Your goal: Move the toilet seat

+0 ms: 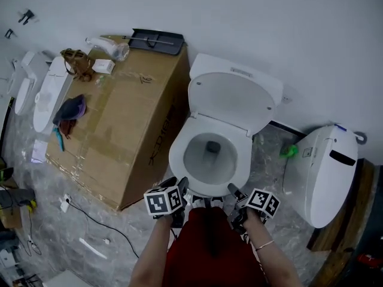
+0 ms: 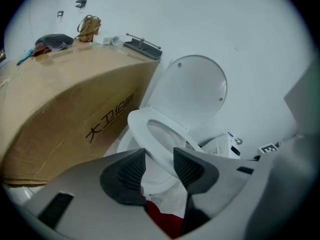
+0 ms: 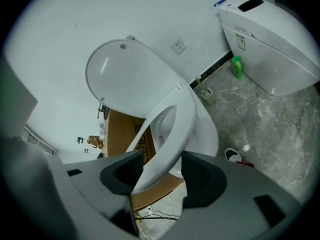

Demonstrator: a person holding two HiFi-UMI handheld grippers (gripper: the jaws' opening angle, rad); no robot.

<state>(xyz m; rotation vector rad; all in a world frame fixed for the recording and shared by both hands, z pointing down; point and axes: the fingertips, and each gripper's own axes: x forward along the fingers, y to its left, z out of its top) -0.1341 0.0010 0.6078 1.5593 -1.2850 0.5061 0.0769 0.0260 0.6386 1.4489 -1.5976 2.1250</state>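
Clamping toilet seat (image 1: pixel 179 151) front w/ left gripper (image 1: pixel 178 185) & right gripper (image 1: pixel 236 192).

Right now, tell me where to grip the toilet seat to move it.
Grip the seat by its front rim, coming from the front, opposite the raised lid. That rim is thin and flat, so jaws fit above and below. The left gripper and right gripper hold it there.

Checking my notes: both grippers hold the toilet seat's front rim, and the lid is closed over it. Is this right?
Not quite: the head view shows the lid open, raised towards the wall. Otherwise yes: the left gripper and right gripper both hold the front rim of the toilet seat.
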